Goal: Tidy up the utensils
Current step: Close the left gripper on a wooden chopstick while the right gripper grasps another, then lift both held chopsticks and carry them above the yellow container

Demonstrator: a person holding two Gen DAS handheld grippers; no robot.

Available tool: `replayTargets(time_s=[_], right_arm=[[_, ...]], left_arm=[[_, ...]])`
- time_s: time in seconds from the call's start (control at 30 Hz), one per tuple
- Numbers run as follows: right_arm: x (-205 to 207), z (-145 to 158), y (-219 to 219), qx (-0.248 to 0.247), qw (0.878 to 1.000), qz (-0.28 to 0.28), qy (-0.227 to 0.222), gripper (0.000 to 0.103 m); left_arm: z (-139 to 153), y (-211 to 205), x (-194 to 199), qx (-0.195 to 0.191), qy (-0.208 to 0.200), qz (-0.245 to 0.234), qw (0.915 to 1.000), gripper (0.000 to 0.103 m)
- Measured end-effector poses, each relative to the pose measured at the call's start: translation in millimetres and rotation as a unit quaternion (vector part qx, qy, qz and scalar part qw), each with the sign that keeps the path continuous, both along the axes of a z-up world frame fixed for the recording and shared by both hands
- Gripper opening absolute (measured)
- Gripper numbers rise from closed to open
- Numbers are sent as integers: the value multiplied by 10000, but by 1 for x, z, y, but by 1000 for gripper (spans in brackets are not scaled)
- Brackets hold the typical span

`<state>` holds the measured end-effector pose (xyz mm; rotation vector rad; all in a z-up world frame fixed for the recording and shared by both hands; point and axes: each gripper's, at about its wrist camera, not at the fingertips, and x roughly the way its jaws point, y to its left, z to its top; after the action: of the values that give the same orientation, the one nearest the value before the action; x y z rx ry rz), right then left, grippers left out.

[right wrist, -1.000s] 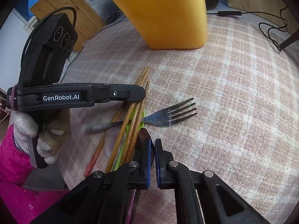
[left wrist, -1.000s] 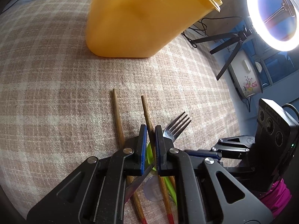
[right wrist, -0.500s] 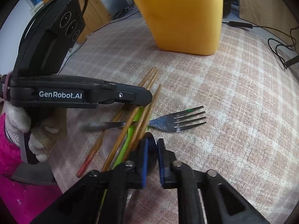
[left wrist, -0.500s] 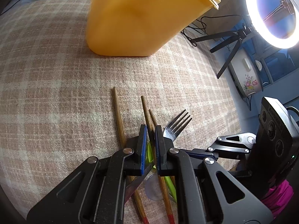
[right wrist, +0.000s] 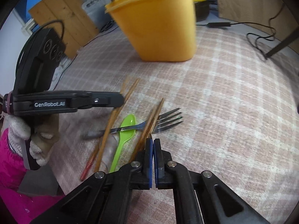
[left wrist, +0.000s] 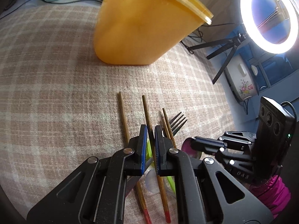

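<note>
Two hand-held grippers — left (left wrist: pixel 150 130) pinches chopstick (left wrist: pixel 147 115).

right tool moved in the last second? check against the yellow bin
Yes. In the right wrist view the yellow bin and fork have slid down-frame, and the bin's rim and contents now show, so the right tool has lifted and tilted.

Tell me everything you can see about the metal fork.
The fork looks like shiny grey metal, with four tines and a slim handle. It lies flat on the checked cloth, tines pointing away from the gloved hand. The handle crosses over the green spoon. Chopsticks pass across its neck. Neither gripper holds it.
</note>
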<state>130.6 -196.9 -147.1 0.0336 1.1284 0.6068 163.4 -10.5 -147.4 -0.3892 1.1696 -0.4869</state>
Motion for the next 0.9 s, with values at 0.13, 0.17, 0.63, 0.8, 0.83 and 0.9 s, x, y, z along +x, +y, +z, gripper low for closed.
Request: replayTargets(time_s=[0.13,0.17,0.63,0.8,0.83,0.9], right_arm=[[-3,11,-13,65,9997,-204,-150,0],[-4,14,-17,76,9995,-258,-186,0],[-10,82,-42,187,9865,-1026,-1265,0],[-6,119,-42,217,9746,-1246,-1850,0],[-4,127,-42,217,9716,-1294,-1971,0],[2,139,-42,222,9665,-1378,-2154,0]], left_arm=[[15,9,-5,-14,-181,60,9998,5],[18,12,-6,-25,-214,84,9997,5],[93,51,-20,-210,-1115,482,9924,3],[130,65,-16,-211,-1604,659,9846,3],[135,66,-15,-214,-1670,687,9833,3],[147,70,-11,-221,-1828,765,9799,3]])
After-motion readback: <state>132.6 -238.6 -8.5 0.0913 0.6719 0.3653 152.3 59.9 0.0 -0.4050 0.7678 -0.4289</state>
